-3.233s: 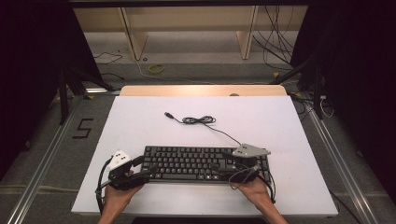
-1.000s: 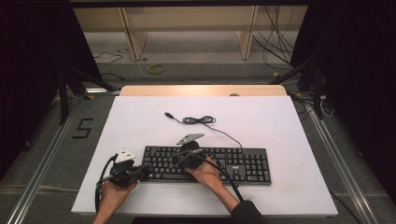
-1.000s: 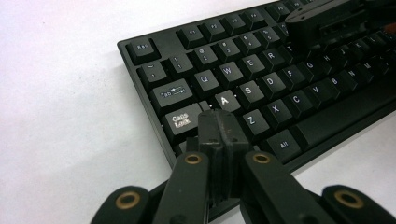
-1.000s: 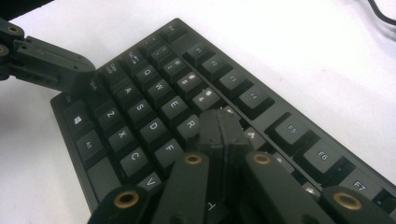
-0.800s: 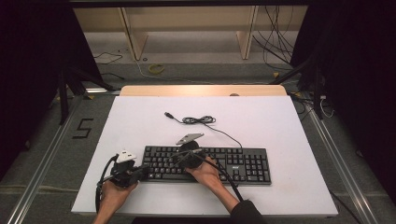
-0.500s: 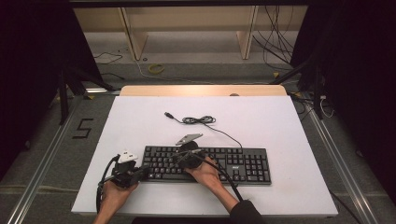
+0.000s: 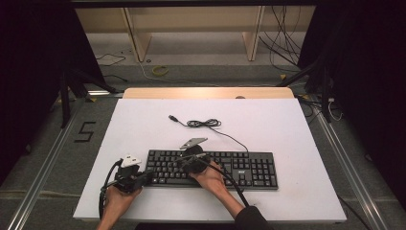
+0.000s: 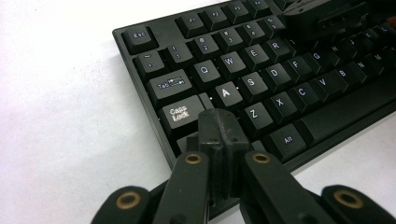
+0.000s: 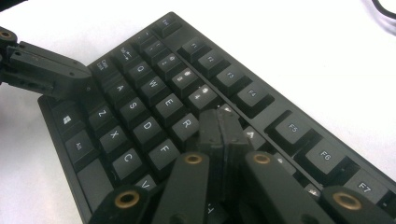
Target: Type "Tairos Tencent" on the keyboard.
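pressing keys with closed tips on a black keyboard

typing looks under way, judging by the pose: both tools sit on the keyboard (image 7: 210, 167), which lies at the 6 o'clock side of the white counter (image 7: 297, 124), long edge across. the left hand-held gripper (image 8: 219, 135) has its jaws pinched together with nothing between them, and its tip rests at the keyboard's 9 o'clock end, just below caps lock by the shift row. the right hand-held gripper (image 9: 222, 135) is likewise closed and empty, its tip down near the r and t keys, toward the upper rows. which key is actually being pushed i cannot tell. how many keys remain is not something the scene settles; i judge the work to be mid-course.

the keyboard is matte black plastic, a flat slab with squarish, slightly dished keycaps and white legends. its thin cable (image 7: 203, 123) curls loosely at 12 o'clock, plug lying free. the counter surface is pale, smooth and faintly grainy.
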Demonstrator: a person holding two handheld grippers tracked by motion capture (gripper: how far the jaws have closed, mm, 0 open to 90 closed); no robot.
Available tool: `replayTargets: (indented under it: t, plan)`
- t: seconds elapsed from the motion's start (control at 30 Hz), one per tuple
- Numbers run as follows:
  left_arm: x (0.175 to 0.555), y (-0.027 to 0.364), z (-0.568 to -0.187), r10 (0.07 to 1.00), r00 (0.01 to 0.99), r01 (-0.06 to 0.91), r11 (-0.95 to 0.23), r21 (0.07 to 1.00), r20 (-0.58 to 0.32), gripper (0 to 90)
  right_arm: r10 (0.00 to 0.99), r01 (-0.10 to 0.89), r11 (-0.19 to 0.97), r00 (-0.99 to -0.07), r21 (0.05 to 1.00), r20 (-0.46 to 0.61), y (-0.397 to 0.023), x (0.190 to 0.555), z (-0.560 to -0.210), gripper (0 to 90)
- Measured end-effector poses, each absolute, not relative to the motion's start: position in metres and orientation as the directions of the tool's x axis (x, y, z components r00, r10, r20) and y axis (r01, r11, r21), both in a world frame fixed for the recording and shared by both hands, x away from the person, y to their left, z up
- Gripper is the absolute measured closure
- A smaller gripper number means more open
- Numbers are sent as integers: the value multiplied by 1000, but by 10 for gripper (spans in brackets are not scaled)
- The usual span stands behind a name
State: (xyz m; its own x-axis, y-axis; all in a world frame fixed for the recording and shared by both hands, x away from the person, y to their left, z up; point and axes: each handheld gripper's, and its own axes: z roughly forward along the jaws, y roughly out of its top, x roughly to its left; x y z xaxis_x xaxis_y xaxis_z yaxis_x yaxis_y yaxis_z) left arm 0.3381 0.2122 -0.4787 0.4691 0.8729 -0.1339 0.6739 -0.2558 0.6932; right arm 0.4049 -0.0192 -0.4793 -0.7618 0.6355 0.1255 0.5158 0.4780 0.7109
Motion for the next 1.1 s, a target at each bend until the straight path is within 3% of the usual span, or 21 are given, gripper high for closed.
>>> replayTargets:
  t: [0.17, 0.4, 0.6, 0.77, 1.0, 1.1]
  plan:
    - [337, 210, -477, 870, 471, 663, -241, 708, -144, 887, 634, 523, 450, -758, 724, 154, -22, 404, -477, 900]
    - [335, 214, -468, 867, 467, 630, -187, 754, -175, 811, 624, 499, 411, -764, 763, 163, -30, 399, -466, 873]
    - [335, 214, -465, 848, 485, 620, -162, 768, -213, 714, 609, 486, 379, -772, 788, 183, -44, 395, -459, 742]
    - [337, 213, -463, 840, 491, 609, -141, 780, -232, 537, 596, 481, 351, -776, 803, 205, -62, 390, -453, 501]
    - [343, 210, -459, 836, 495, 602, -134, 787, -236, 394, 600, 465, 315, -773, 828, 206, -82, 381, -447, 367]
    - [345, 209, -459, 836, 497, 600, -138, 788, -232, 397, 604, 461, 299, -769, 835, 208, -91, 376, -445, 347]
